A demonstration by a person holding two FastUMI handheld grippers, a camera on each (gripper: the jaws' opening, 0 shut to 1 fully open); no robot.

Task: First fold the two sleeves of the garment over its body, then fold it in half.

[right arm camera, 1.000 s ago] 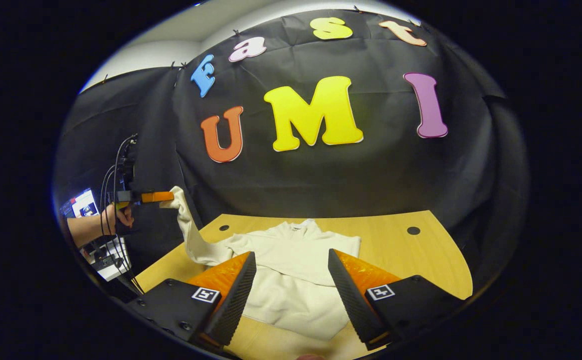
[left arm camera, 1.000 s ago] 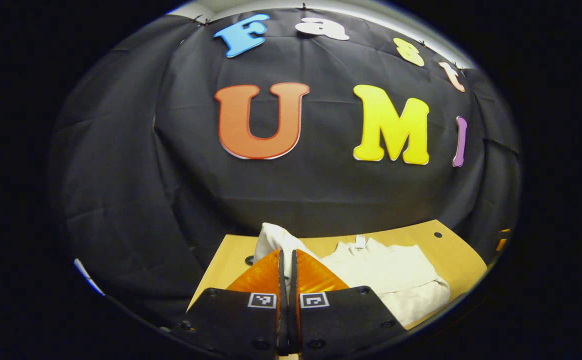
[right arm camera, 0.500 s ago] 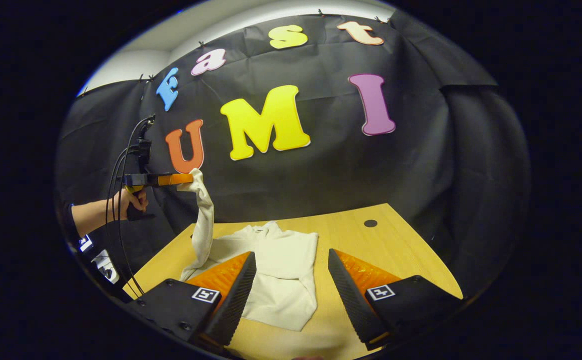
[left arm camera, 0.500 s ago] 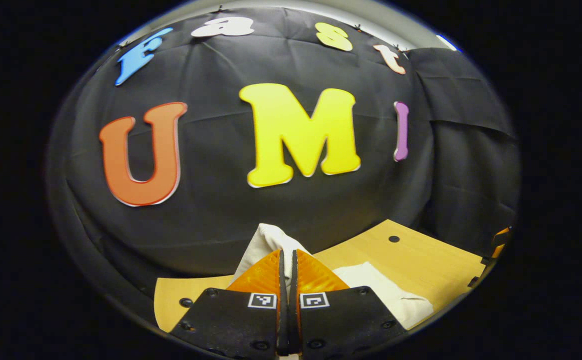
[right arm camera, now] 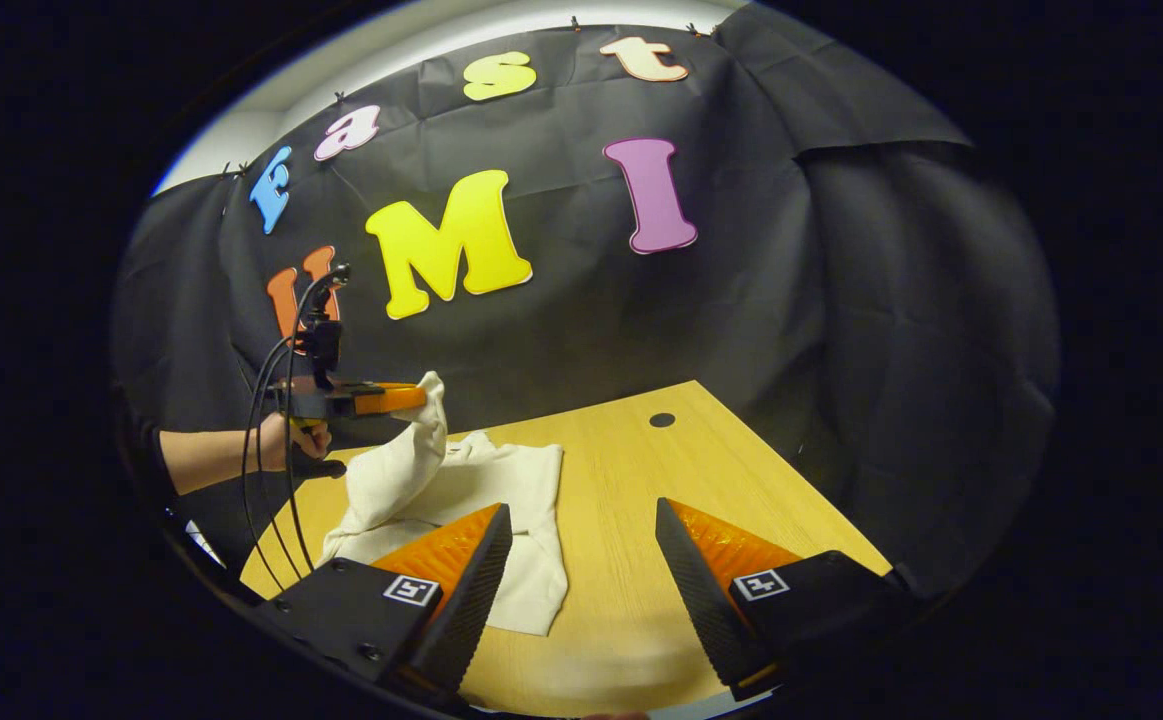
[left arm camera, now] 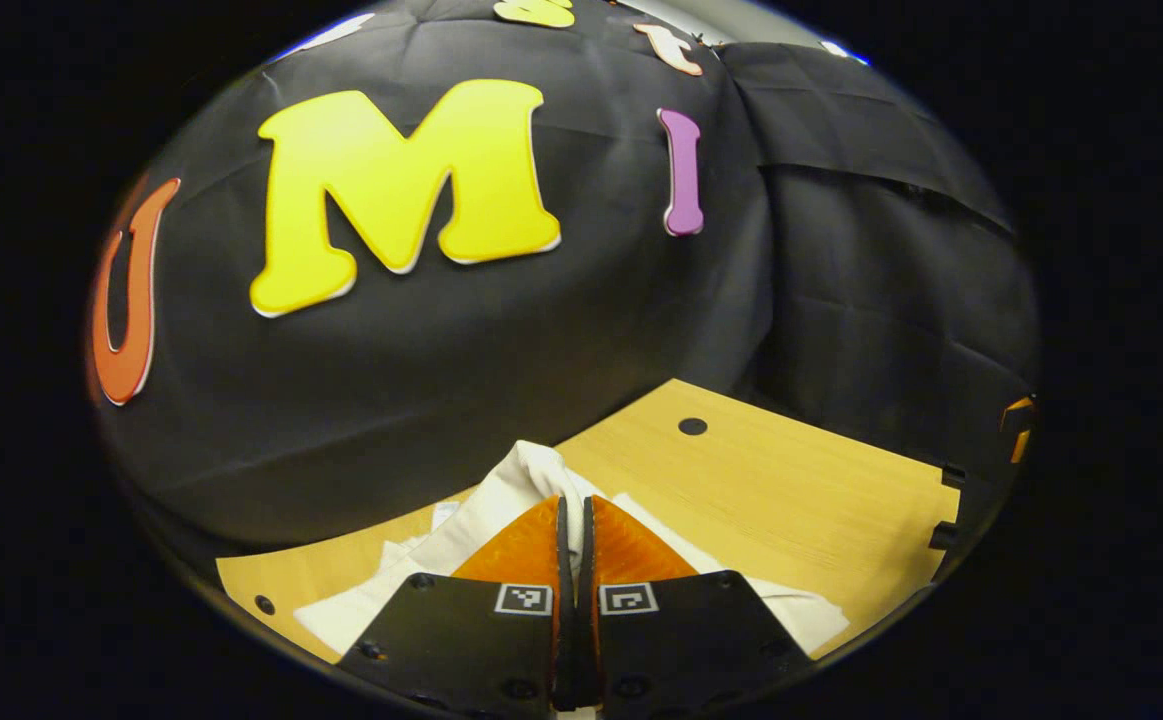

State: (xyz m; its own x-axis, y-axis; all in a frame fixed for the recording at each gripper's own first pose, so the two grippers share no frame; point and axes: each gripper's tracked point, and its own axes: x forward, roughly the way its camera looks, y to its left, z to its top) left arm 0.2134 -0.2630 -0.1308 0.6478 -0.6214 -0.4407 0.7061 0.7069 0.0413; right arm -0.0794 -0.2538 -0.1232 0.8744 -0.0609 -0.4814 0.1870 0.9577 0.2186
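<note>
A cream long-sleeved garment lies on the wooden table. My left gripper is shut on the end of one sleeve, which bunches just past its fingertips. In the right gripper view that same gripper holds the sleeve up above the garment's body, with a hand behind it. My right gripper stands open above the table, to the right of the garment, nothing between its fingers.
The table has small round holes near its far edge. The black cloth wall hangs close behind it. Cables trail from the left gripper. Bare wood lies to the right of the garment.
The left gripper has carried the sleeve to the right and lower, over the garment's body. The right gripper has drifted right, away from the garment, still open.
</note>
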